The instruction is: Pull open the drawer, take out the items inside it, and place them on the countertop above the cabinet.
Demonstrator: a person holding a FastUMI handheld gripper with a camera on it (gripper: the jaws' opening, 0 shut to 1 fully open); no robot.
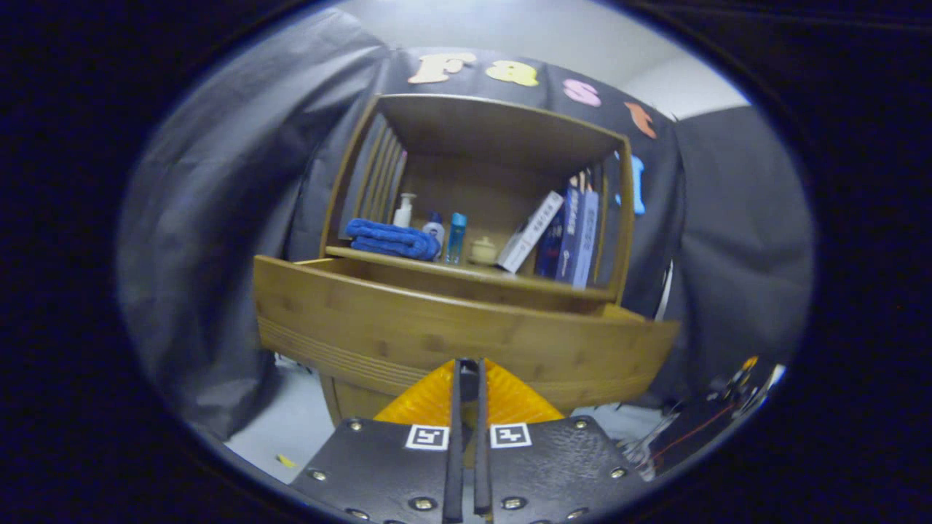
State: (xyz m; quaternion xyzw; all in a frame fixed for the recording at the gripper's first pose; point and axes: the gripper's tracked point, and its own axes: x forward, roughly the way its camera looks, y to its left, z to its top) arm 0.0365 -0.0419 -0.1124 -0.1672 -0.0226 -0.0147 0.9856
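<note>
Drawer (466,335) just ahead of hand-held gripper (468,371)

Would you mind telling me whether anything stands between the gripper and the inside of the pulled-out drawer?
Yes: the drawer's own front panel rises just ahead of the nearly closed gripper, hiding the inside. The gripper likely has to come over that panel.

Nothing is reading clearly. The books (575,233) and the tilted box (529,231) on the shelf (466,271) are carrying print too small to make out; two square coded markers (427,437) are showing on the hand-held gripper (467,378), its fingers nearly closed.
</note>
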